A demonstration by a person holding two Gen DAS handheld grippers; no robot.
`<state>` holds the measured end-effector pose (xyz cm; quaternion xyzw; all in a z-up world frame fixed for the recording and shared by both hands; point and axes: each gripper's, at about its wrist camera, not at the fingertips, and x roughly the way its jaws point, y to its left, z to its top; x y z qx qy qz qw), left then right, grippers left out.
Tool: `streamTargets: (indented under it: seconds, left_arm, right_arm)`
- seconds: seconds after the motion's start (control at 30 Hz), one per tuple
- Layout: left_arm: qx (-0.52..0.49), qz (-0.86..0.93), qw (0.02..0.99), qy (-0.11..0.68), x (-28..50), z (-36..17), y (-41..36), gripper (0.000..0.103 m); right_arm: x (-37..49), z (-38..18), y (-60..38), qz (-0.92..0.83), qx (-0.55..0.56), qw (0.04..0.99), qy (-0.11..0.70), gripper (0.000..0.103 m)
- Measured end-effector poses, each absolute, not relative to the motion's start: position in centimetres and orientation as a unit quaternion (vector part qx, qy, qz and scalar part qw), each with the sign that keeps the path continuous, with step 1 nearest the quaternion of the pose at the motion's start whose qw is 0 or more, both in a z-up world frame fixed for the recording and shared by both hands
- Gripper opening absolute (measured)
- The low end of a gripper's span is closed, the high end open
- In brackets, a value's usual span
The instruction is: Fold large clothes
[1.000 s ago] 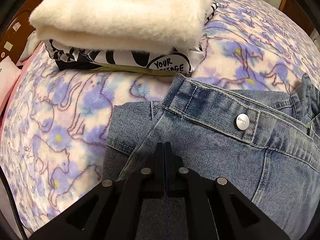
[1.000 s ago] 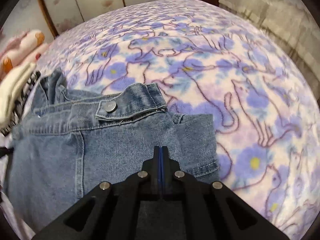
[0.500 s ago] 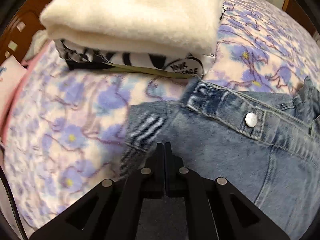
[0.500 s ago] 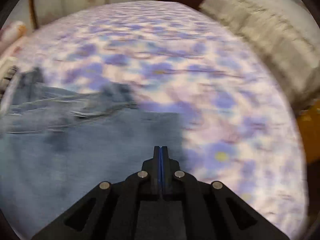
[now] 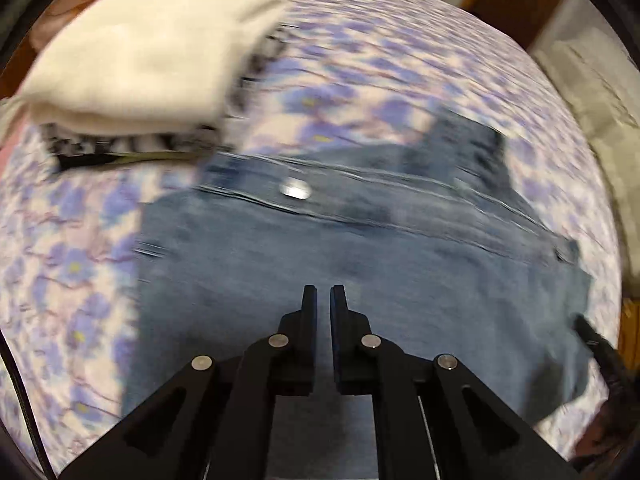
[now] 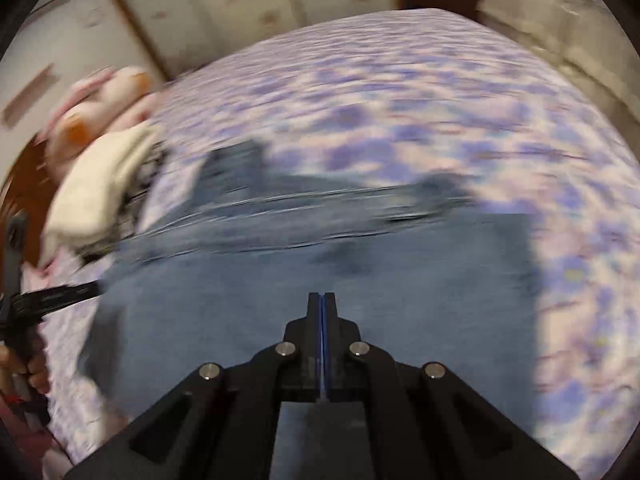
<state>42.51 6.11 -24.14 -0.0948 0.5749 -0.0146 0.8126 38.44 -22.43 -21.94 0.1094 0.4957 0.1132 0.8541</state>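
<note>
Blue denim jeans point(image 5: 360, 272) lie spread flat on the bed, over a bedspread point(image 5: 72, 240) printed with purple flowers, their waistband and metal button point(image 5: 295, 191) toward the far side. The left hand-held gripper point(image 5: 323, 300) hangs above the denim with its jaws a narrow slit apart and opening, nothing between them. The right hand-held gripper point(image 6: 322, 306) has its jaws pressed together, empty, also over the jeans. Beyond the waistband sits a folded cream fleece point(image 5: 152, 52) on top of a black-and-white garment point(image 5: 120, 146). Everything is blurred.
</note>
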Motion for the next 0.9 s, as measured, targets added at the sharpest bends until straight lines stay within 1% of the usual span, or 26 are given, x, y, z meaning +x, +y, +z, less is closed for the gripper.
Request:
streamTargets:
  seconds: [0.17, 0.33, 0.4, 0.5, 0.67, 0.73, 0.77, 0.8, 0.87, 0.9]
  left_arm:
    - [-0.107, -0.078, 0.792, 0.595, 41.8, -25.4, 1.3, 0.004]
    - [-0.12, -0.099, 0.766, 0.624, 41.7, -28.1, -1.7, 0.003]
    - [-0.107, -0.081, 0.76, 0.636, 41.9, -29.5, -2.3, 0.003]
    - [-0.11, -0.067, 0.765, 0.631, 41.7, -29.9, -2.3, 0.002]
    - [-0.112, -0.052, 0.77, 0.626, 41.4, -29.9, -0.4, 0.001]
    - [-0.096, -0.044, 0.773, 0.626, 41.2, -29.8, 0.7, 0.001]
    - [-0.085, -0.038, 0.775, 0.625, 41.0, -29.7, 1.1, 0.001]
    - [-0.078, -0.039, 0.775, 0.626, 40.8, -29.6, 1.6, 0.001]
    - [-0.069, -0.034, 0.776, 0.626, 40.5, -29.5, 2.2, 0.001]
    - [-0.068, -0.035, 0.776, 0.627, 40.2, -29.5, 2.6, 0.001]
  right_arm:
    - [38.5, -23.6, -16.2, 0.164, 0.124, 0.839, 0.505, 0.0]
    - [39.5, -25.5, -14.7, 0.148, 0.119, 0.833, 0.519, 0.0]
    - [39.8, -26.7, -15.7, 0.12, 0.122, 0.829, 0.533, 0.0]
    - [39.5, -27.9, -18.1, 0.1, 0.132, 0.828, 0.536, 0.0]
    - [38.5, -27.8, -21.9, 0.1, 0.126, 0.833, 0.53, 0.0]
    - [38.1, -27.4, -22.8, 0.072, 0.101, 0.839, 0.53, 0.0]
    - [37.8, -27.5, -23.8, 0.031, 0.063, 0.842, 0.534, 0.0]
    - [37.8, -27.6, -24.8, 0.025, 0.066, 0.841, 0.537, 0.0]
    - [37.4, -27.6, -27.6, 0.012, 0.119, 0.837, 0.534, 0.0]
    - [37.2, -27.6, -28.8, -0.015, 0.114, 0.837, 0.535, 0.0]
